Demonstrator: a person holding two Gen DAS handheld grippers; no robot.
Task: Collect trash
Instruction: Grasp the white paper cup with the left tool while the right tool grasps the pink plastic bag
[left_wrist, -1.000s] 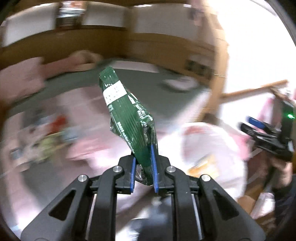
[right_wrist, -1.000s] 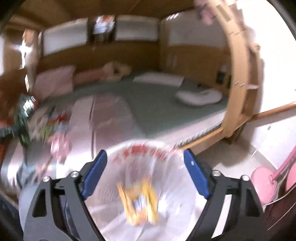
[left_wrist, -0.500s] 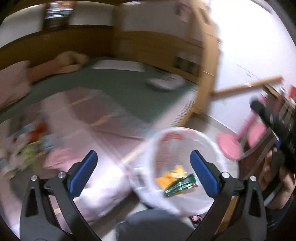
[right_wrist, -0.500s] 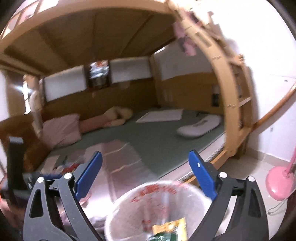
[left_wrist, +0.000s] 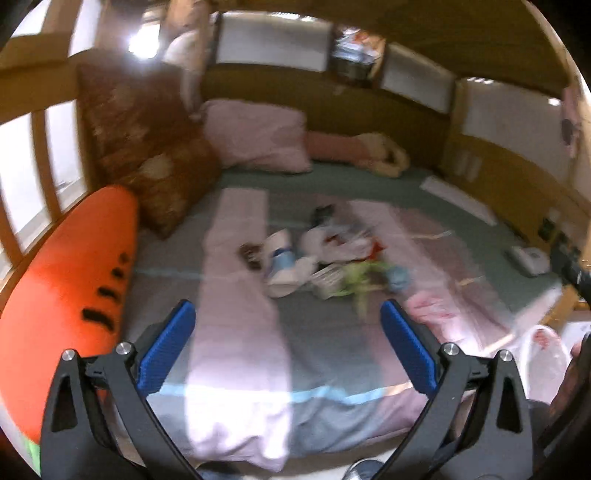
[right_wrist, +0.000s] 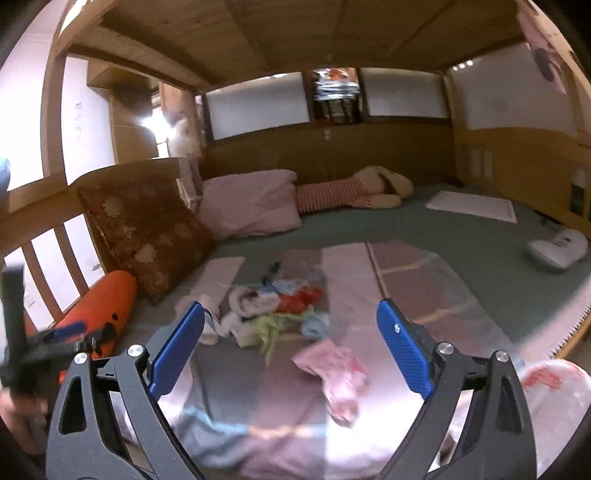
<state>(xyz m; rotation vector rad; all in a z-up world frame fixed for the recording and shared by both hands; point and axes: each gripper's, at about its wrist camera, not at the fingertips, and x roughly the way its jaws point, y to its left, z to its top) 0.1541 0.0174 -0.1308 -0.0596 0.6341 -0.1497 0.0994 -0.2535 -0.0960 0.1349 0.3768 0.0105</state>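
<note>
1. Claws first: my left gripper (left_wrist: 282, 347) is spread wide and holds nothing, and my right gripper (right_wrist: 290, 352) is just as wide and just as empty.
2. Step in hand, as I judge it: lining up on the next piece of rubbish, with both cameras aimed at the bed (left_wrist: 314, 332).
3. Target sits mid-frame: the trash pile (left_wrist: 325, 258) lies on the bedding, above and between my left fingers, well apart from both of them. In the right view it sits centre-left (right_wrist: 273, 314).
4. The bin bag (right_wrist: 554, 402) peeks in at the lower right of the right view and at the lower right edge of the left view (left_wrist: 543, 350).
5. Next move, I reckon: reach forward over the blanket, pick one loose scrap at the pile's near edge, and close on it alone.
6. Trouble spots: blur smears the pile, so I can't tell wrappers from tissue or cloth. The pink crumpled thing (right_wrist: 338, 373) between my right fingers could be fabric or rubbish. The bag's mouth is cut off, its contents hidden.
</note>
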